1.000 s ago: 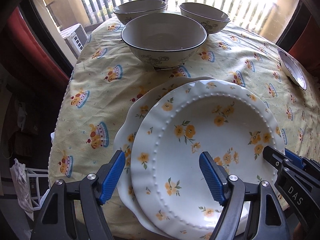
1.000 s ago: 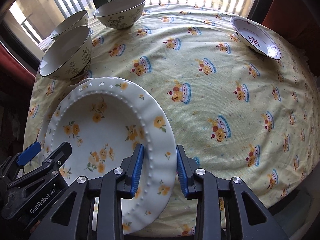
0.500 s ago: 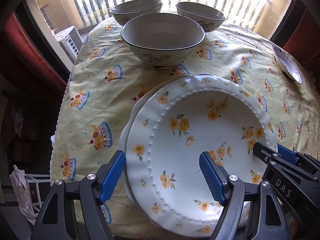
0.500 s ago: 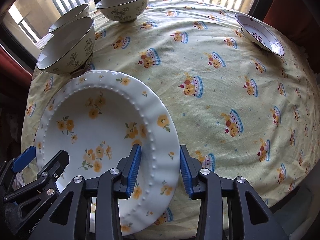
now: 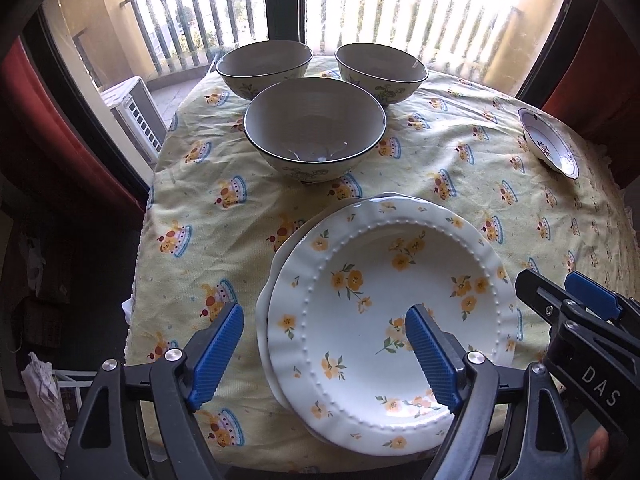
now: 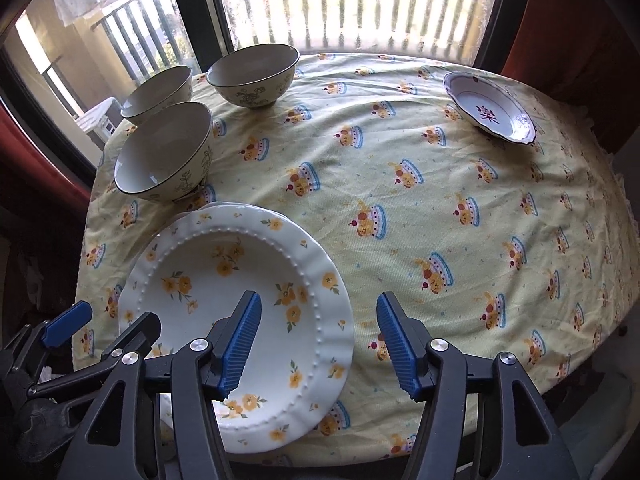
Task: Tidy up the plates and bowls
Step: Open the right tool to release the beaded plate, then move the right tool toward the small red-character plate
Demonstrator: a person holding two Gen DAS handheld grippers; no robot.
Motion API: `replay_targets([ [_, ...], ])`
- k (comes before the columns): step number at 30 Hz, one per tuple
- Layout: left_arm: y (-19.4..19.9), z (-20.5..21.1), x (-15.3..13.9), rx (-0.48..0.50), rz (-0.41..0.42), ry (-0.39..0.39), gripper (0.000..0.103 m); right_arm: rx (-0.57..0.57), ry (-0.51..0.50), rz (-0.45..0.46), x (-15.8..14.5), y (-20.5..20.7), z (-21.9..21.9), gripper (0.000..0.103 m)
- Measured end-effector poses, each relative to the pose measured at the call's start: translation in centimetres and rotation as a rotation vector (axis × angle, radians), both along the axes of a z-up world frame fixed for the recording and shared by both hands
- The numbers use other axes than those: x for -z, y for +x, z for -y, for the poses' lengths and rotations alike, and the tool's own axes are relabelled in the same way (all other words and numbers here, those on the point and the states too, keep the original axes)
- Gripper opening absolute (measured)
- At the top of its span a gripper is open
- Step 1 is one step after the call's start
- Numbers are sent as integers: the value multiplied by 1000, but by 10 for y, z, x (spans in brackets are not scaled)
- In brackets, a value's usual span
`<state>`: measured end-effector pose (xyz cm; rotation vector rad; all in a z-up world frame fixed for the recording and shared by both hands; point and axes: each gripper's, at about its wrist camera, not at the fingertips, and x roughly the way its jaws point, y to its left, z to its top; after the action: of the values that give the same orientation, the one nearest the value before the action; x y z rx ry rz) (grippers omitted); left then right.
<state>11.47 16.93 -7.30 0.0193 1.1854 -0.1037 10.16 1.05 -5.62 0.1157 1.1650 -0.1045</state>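
Observation:
A white plate with yellow flowers (image 5: 384,312) (image 6: 224,296) lies stacked on a second plate (image 5: 288,248) at the table's near left edge. My left gripper (image 5: 324,356) is open, its jaws standing over the stack's left rim. My right gripper (image 6: 318,336) is open and empty above the plate's right rim. Three floral bowls (image 5: 312,128) (image 6: 164,152) stand at the far left. A small purple-patterned dish (image 5: 550,148) (image 6: 490,112) sits at the far right.
The table wears a yellow cloth with cake prints (image 6: 420,208). A window with balcony railings is behind it. Red curtains hang at both sides. The table's near edge (image 6: 360,444) lies just under the grippers.
My right gripper has let go of the flowered plate and opened. The plate now rests on the other plate. Both grippers have drawn back and up from the table.

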Motion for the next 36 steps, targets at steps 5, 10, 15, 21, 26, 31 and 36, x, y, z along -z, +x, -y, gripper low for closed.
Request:
replay_targets([
  [5,1,8,-8,-5,23,10,85,1,12,28,-10,-1,8,69],
  [10,2,22,-13,-22,36,13,87,-13,25,46,-14,0,23,72],
  [15,6,43,-17,-39,52,22,88,-27,39,62,-17,4,44,74],
  [21,14,76,-21,-58,55,27,90,-49,48,61,-21,12,78,78],
  [26,21,107,-24,-64,64,32,90,-60,51,56,-21,19,110,83],
  [31,29,140,-25,-52,73,33,90,-56,54,60,-22,26,143,84],
  [36,40,174,-28,-36,92,36,90,-30,80,83,-23,33,181,83],
])
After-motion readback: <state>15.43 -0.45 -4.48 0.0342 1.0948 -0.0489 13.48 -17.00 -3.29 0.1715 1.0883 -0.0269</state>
